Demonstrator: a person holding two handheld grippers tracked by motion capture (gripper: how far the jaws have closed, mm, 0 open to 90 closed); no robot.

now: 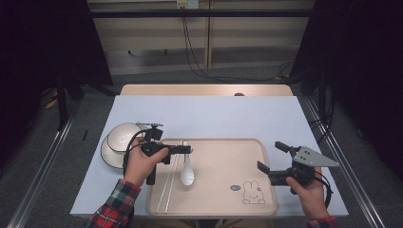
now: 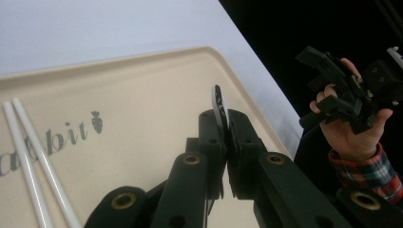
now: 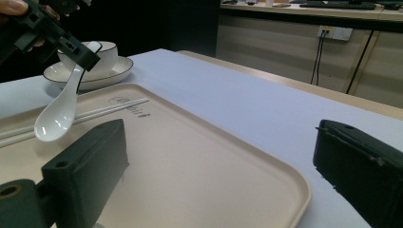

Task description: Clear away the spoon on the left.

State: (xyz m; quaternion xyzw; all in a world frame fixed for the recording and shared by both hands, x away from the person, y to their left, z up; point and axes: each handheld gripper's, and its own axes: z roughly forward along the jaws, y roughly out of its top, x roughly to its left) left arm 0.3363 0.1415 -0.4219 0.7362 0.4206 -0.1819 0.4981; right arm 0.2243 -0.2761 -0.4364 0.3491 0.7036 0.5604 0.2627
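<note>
- High view, far left: a bowl [image 1: 122, 136] sits on a plate [image 1: 108, 154] at nine o'clock off the tray [image 1: 223, 199].
- Left gripper [image 1: 186, 149] pinches the white spoon [image 1: 187, 172] by its handle tip; the spoon's scoop hangs toward six o'clock above the tray, just beside the chopsticks [image 1: 168, 183].
- Right gripper [image 1: 272, 156], at three o'clock off the tray's edge, has its jaws spread wide and holds nothing.

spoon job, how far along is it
Done: the left gripper has its fingers shut on the handle of the white spoon, which hangs bowl-down, lifted off the tray. In hand: carrying it, likely toward the bowl on its plate. Left: the chopsticks lie on the tray; the right gripper is open beside it, holding nothing.
</note>
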